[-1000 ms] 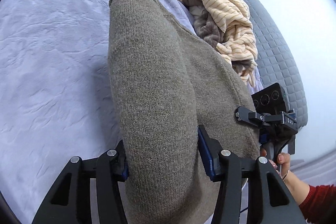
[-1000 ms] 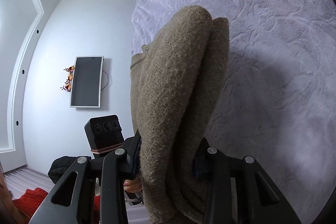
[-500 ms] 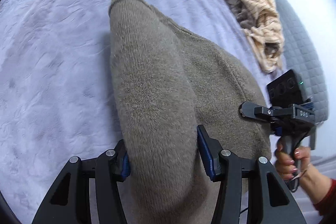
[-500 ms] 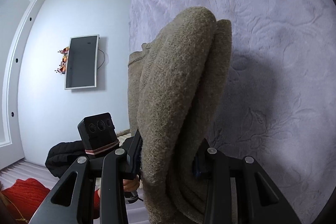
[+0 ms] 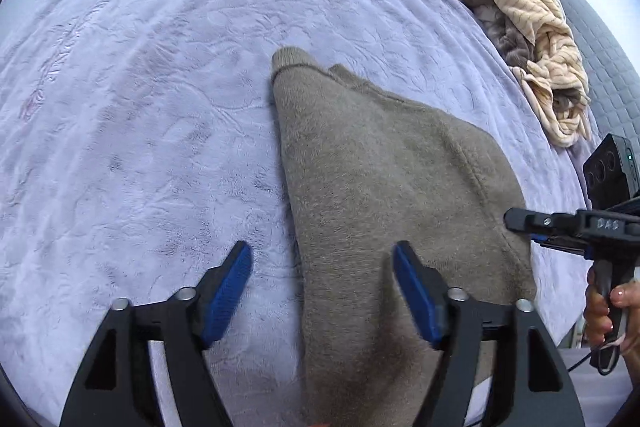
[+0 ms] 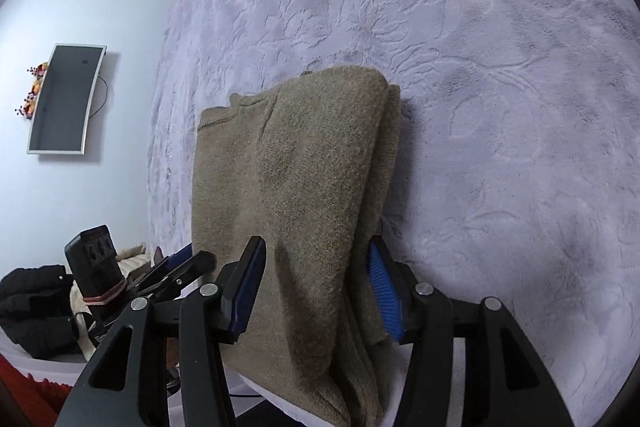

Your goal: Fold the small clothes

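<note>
Left wrist view is showing the left tongs (image 5: 322, 269) spread wide apart, gripping nothing, with the folded olive-brown knit sweater (image 5: 384, 187) lying on the lavender embossed bedspread (image 5: 140, 107) and running up between the blue pads. One pad (image 5: 416, 293) is sitting over the knit, while the other pad (image 5: 228, 291) is hovering over bare bedspread beside the sweater's edge. A crumpled beige striped garment (image 5: 536, 39) is lying well apart, near the far edge of the bed. The right tongs (image 5: 560, 227) are appearing at the sweater's right edge, held by a hand (image 5: 608, 307). Right wrist view is showing the right tongs (image 6: 316, 287) standing around the thick folded stack of the sweater (image 6: 304, 163); whether the pads (image 6: 382, 289) are pressing it I cannot tell. A wall-mounted television (image 6: 66, 99) is hanging on the white wall beyond.
</note>
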Available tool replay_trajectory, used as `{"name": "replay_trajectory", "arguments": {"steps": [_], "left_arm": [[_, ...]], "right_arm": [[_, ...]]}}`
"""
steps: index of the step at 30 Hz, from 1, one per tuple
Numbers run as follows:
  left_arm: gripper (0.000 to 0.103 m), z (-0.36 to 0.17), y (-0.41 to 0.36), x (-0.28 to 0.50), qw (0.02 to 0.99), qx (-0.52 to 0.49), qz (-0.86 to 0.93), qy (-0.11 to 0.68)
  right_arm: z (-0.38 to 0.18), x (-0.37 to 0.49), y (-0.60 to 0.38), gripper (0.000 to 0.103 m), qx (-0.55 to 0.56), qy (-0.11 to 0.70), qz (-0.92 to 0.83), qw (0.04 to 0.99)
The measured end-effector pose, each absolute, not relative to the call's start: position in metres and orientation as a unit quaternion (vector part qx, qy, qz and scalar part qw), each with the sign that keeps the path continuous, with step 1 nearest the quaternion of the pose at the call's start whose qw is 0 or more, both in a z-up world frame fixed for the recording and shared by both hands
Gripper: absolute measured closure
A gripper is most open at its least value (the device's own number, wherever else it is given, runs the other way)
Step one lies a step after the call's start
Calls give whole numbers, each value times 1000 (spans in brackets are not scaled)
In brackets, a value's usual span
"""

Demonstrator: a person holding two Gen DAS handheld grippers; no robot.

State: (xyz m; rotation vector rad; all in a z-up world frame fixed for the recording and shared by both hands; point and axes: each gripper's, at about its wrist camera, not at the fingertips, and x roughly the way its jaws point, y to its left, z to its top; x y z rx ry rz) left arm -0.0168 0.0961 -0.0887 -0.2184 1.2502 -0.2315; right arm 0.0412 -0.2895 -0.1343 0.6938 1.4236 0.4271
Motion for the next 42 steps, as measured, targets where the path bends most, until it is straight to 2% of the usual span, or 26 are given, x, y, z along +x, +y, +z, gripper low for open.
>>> {"name": "replay_trajectory", "arguments": {"steps": [1, 2, 6, 10, 12, 14, 22, 33, 38, 42], "left_arm": [[9, -85, 95, -18, 804, -99, -106, 577], [9, -83, 95, -18, 808, -92, -105, 572], [9, -91, 79, -15, 807, -56, -94, 581], [9, -109, 75, -16, 792, -56, -75, 603], [9, -109, 77, -17, 792, -59, -70, 603], [1, -110, 76, -17, 790, -52, -62, 608], [1, -106, 78, -24, 783, -47, -49, 618], [1, -98, 84, -36, 769, -52, -45, 636], [1, -92, 86, -46, 763, -48, -47, 643], [1, -90, 86, -53, 757, -51, -48, 650]], "right_arm": [[-133, 42, -287, 72, 299, 638, 186, 685], [-131, 42, -286, 75, 277, 641, 183, 693], [-125, 45, -280, 77, 172, 642, 171, 727], [-159, 42, -279, 77, 109, 655, 140, 734], [-167, 39, -289, 73, 154, 652, 128, 731], [-166, 34, -299, 63, 178, 649, 116, 731], [-154, 11, -319, 62, 185, 652, 87, 730], [-124, -18, -330, 51, 190, 666, 59, 718], [-115, -24, -322, 33, 170, 674, 53, 717], [-112, -30, -313, 28, 148, 683, 52, 713]]}}
